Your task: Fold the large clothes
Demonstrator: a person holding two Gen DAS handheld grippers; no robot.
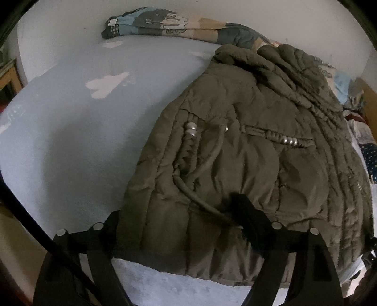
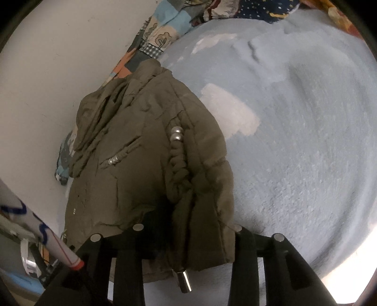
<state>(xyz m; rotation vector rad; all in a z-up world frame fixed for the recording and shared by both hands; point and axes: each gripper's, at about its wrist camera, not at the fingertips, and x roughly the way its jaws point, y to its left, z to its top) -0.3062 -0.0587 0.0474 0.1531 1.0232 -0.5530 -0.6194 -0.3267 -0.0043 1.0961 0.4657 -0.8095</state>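
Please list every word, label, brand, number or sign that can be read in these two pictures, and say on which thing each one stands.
No text can be read in either view.
Quilt: a small white tag at its end, too small and blurred to read; the rest is drawings only.
Jacket: only metal beads, no lettering.
White tube: blue squiggles, not legible as letters.

The left matte black two-finger claw (image 1: 181,226) is built of flat, broad plastic arms that taper toward the front, each with a slot cut through it. Four round silver screw heads sit along its front edge, two to each side. The right matte black two-finger claw (image 2: 188,235) has the same build: wide dark arms with rectangular cut-outs, capped by four shiny round screw heads. Neither view shows any sleeve or hand.
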